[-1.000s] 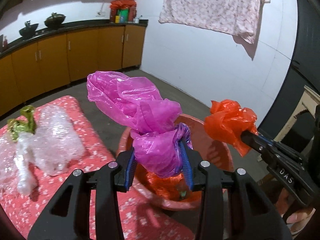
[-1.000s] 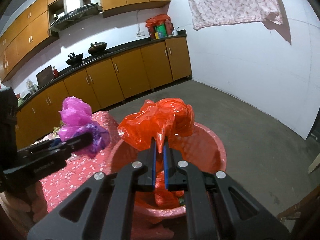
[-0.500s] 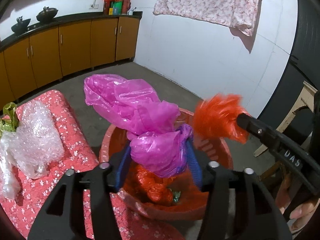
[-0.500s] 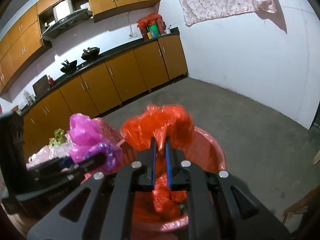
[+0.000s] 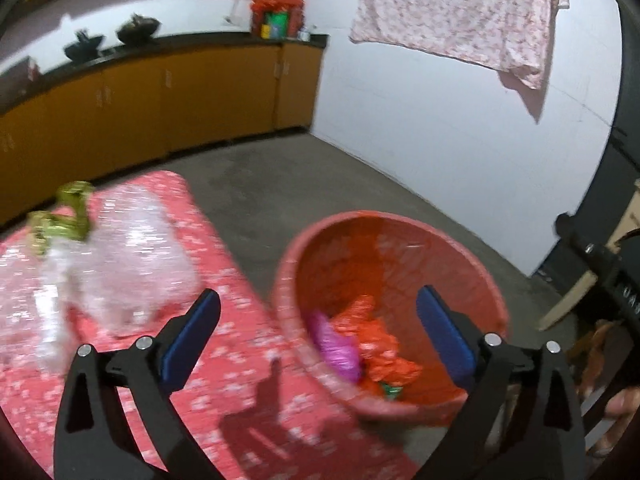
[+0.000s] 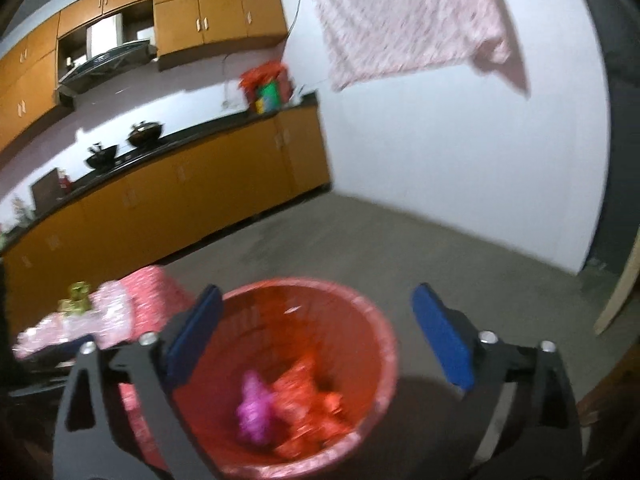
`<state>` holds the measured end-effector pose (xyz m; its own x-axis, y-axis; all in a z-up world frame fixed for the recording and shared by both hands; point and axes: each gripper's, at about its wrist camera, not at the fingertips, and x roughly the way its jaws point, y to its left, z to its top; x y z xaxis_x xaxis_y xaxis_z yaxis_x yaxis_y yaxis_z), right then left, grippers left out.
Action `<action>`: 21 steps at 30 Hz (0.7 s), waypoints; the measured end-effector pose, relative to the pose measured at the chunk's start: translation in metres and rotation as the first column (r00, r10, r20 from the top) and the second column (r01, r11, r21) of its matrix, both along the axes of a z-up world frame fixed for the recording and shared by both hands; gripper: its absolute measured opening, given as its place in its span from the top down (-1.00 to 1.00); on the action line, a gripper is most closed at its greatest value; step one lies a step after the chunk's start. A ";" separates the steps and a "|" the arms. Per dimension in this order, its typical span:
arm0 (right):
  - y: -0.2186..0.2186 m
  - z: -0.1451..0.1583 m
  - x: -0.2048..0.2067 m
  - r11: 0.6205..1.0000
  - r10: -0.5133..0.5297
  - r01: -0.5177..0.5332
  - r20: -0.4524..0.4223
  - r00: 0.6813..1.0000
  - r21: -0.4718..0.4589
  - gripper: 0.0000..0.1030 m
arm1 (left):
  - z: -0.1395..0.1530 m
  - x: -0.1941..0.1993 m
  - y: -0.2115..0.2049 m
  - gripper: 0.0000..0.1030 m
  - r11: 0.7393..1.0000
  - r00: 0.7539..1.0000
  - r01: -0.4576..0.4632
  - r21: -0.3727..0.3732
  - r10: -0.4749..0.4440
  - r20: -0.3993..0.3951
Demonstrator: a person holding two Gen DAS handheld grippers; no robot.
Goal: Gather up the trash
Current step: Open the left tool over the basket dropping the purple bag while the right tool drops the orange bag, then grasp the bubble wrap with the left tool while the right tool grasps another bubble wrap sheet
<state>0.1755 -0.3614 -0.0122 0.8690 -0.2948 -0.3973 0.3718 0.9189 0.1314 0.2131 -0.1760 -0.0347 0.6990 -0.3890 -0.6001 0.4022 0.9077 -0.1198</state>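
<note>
A red plastic tub (image 5: 492, 300) (image 6: 384, 344) stands on the floor beside the table. A magenta plastic bag (image 5: 334, 346) (image 6: 252, 412) and crumpled red plastic bags (image 5: 380, 356) (image 6: 312, 404) lie inside it. My left gripper (image 5: 316, 320) hangs above the tub's near rim, its jaws opening wide with nothing between them. My right gripper (image 6: 316, 320) hovers over the tub, its jaws also opening wide and empty. Its black body (image 5: 608, 276) shows at the right edge of the left wrist view. Clear bubble wrap (image 5: 120, 264) (image 6: 108, 312) and a gold-green wrapper (image 5: 64, 216) (image 6: 76, 296) lie on the table.
The table carries a red flowered cloth (image 5: 224, 360) left of the tub. Orange cabinets (image 6: 180, 200) with a black counter line the back wall. A pink cloth (image 5: 460, 12) hangs on the white wall. Wooden furniture (image 5: 580, 292) stands at the right.
Both grippers opened. The magenta bag dropped from the left one and the red bag from the right one into the tub. The views are now motion-blurred.
</note>
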 end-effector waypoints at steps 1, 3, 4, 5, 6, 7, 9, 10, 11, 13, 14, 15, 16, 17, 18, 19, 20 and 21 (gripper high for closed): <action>0.003 0.000 0.000 0.999 -0.026 0.026 -0.001 1.000 -0.031 -0.92 | -0.001 -0.004 0.006 -0.93 1.000 1.000 -0.017 0.015 0.017 0.009; 0.005 -0.001 0.001 0.998 -0.035 0.035 -0.003 0.999 -0.042 -0.92 | -0.002 -0.012 0.016 -0.96 0.998 0.999 -0.049 0.039 0.048 0.027; 0.006 -0.001 0.002 1.000 -0.022 0.022 -0.006 1.000 -0.023 -0.92 | -0.003 -0.016 0.023 -0.96 0.996 0.997 -0.067 0.051 0.065 0.034; 0.007 -0.002 0.003 1.000 -0.014 0.013 -0.008 1.000 -0.008 -0.92 | -0.003 -0.019 0.029 -0.96 0.995 0.996 -0.080 0.056 0.078 0.039; 0.008 -0.003 0.004 1.000 -0.007 0.007 -0.014 1.000 0.005 -0.92 | -0.003 -0.023 0.037 -0.96 0.993 0.995 -0.097 0.061 0.095 0.043; 0.012 -0.004 0.005 1.000 0.001 -0.001 -0.023 1.000 0.010 -0.92 | -0.004 -0.026 0.045 -0.96 0.992 0.993 -0.112 0.065 0.109 0.046; 0.019 -0.005 0.006 1.000 0.030 -0.030 -0.037 0.999 0.005 -0.92 | -0.005 -0.031 0.059 -0.96 0.987 0.989 -0.144 0.075 0.141 0.051; 0.025 -0.004 0.008 0.999 0.047 -0.047 -0.044 0.998 -0.003 -0.92 | -0.006 -0.035 0.070 -0.96 0.983 0.985 -0.167 0.081 0.163 0.053; 0.034 -0.004 0.009 0.998 0.063 -0.063 -0.049 0.997 -0.011 -0.92 | -0.007 -0.036 0.077 -0.96 0.980 0.982 -0.183 0.084 0.179 0.054; 0.048 -0.002 0.012 0.994 0.104 -0.105 -0.057 0.993 -0.021 -0.92 | -0.008 -0.040 0.096 -0.96 0.971 0.974 -0.223 0.089 0.219 0.052; 0.056 -0.001 0.014 0.992 0.125 -0.127 -0.059 0.990 -0.025 -0.92 | -0.009 -0.042 0.106 -0.96 0.965 0.969 -0.247 0.090 0.243 0.052; 0.062 0.002 0.017 0.989 0.140 -0.142 -0.060 0.988 -0.028 -0.92 | -0.010 -0.044 0.118 -0.96 0.957 0.962 -0.273 0.094 0.270 0.051; 0.071 0.003 0.019 0.986 0.164 -0.166 -0.061 0.985 -0.031 -0.92 | -0.012 -0.046 0.128 -0.96 0.949 0.955 -0.297 0.101 0.294 0.051; 0.079 0.005 0.021 0.982 0.184 -0.186 -0.060 0.981 -0.030 -0.92 | -0.013 -0.046 0.137 -0.96 0.943 0.949 -0.316 0.105 0.313 0.049; 0.086 0.006 0.022 0.979 0.202 -0.204 -0.059 0.978 -0.027 -0.92 | -0.015 -0.048 0.149 -0.96 0.934 0.940 -0.340 0.110 0.337 0.047; 0.094 0.007 0.024 0.974 0.225 -0.226 -0.056 0.973 -0.019 -0.92 | -0.017 -0.049 0.158 -0.96 0.926 0.933 -0.360 0.113 0.357 0.045; 0.100 0.008 0.026 0.970 0.243 -0.243 -0.053 0.969 -0.010 -0.92 | -0.019 -0.050 0.171 -0.96 0.915 0.923 -0.385 0.117 0.383 0.042; 0.106 0.008 0.028 0.967 0.254 -0.255 -0.052 0.966 -0.003 -0.92 | -0.021 -0.052 0.183 -0.96 0.905 0.913 -0.408 0.120 0.406 0.040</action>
<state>0.2033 -0.2557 -0.0039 0.8948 -0.0706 -0.4408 0.1316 0.9853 0.1094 0.1614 0.0065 -0.0554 0.7896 0.0073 -0.6136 -0.0045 1.0000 0.0060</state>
